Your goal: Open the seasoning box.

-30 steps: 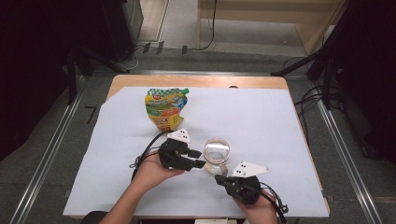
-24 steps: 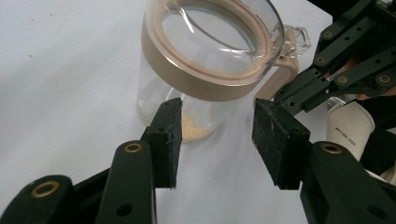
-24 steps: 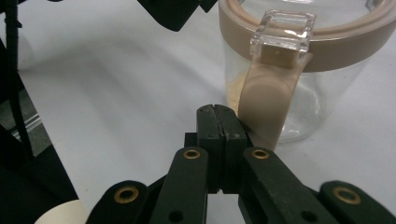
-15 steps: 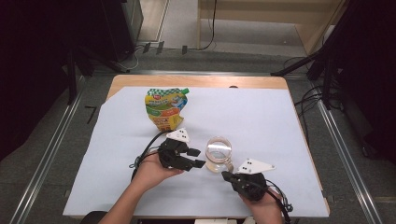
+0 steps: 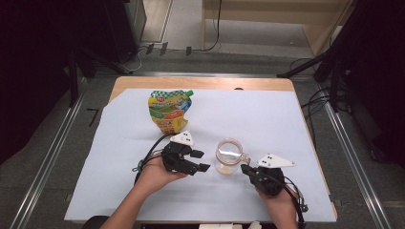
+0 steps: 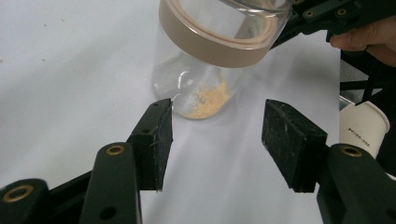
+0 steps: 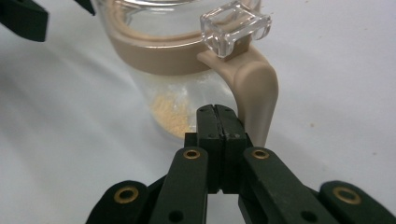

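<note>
The glass jar (image 5: 228, 156) stands upright on the white cloth (image 5: 286, 124) between the two pairs of tongs, a little yellow powder (image 6: 205, 100) at its bottom and a tan band round its rim; the left tongs (image 6: 215, 135) face it with the jaws well apart and nothing between them, the jar just ahead of the pads and untouched; those jaws have just been opening, wider than in the earlier frames, where they stood close against the jar's side; the right tongs (image 7: 217, 114) are shut tight, pads pressed together on nothing, their tips just beside the tan clasp arm (image 7: 254, 91) under the clear latch (image 7: 236, 21); that hand has slid away to the right of its earlier place, its tips nearer the near side of the jar; the risk, as I judge it, is that a shut tip pushing at the clasp tips or skids the unheld jar and spills the powder; the printed pouch (image 5: 168, 110) lies well beyond the left tongs
</note>
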`<state>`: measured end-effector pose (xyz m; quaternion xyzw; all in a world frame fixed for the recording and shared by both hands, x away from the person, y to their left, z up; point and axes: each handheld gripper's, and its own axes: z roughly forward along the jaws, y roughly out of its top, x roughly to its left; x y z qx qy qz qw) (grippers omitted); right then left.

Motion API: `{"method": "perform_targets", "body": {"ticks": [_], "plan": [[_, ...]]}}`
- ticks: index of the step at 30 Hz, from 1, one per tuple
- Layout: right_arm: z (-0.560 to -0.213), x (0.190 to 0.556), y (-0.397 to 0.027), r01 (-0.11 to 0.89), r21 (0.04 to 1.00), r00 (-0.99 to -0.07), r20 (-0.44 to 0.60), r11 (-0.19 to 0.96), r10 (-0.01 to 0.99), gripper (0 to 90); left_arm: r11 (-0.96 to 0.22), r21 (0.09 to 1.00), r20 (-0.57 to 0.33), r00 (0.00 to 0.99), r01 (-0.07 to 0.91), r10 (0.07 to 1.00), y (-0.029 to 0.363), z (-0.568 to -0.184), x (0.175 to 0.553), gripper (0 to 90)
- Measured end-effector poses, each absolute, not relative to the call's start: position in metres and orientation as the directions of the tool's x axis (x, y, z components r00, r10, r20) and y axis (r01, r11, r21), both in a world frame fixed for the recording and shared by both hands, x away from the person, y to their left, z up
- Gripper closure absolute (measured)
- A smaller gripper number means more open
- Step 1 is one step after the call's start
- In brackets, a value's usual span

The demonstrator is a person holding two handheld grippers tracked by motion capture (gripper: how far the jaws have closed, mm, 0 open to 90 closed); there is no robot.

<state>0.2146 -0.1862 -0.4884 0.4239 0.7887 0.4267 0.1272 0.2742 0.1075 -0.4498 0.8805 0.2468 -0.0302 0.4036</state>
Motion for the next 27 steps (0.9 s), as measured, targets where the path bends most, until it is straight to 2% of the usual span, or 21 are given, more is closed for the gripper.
{"method": "perform_targets", "body": {"ticks": [7, 10, 23, 27], "plan": [[-0.491, 0.230, -0.192, 0.546, 0.794, -0.577, 0.125, 0.267, 0.807, 90.0, -0.558, 0.705, -0.231, 0.885, 0.438, 0.404, 0.106, -0.450, 0.273, 41.7], [-0.493, 0.240, -0.195, 0.557, 0.797, -0.556, 0.148, 0.235, 0.818, 90.0, -0.559, 0.707, -0.225, 0.887, 0.434, 0.404, 0.105, -0.451, 0.273, 40.6], [-0.501, 0.279, -0.195, 0.522, 0.818, -0.582, 0.135, 0.241, 0.802, 90.0, -0.541, 0.718, -0.230, 0.883, 0.438, 0.409, 0.096, -0.455, 0.277, 36.2], [-0.505, 0.282, -0.193, 0.543, 0.802, -0.587, 0.149, 0.250, 0.796, 90.0, -0.524, 0.722, -0.235, 0.873, 0.451, 0.428, 0.094, -0.455, 0.282, 34.1]]}}
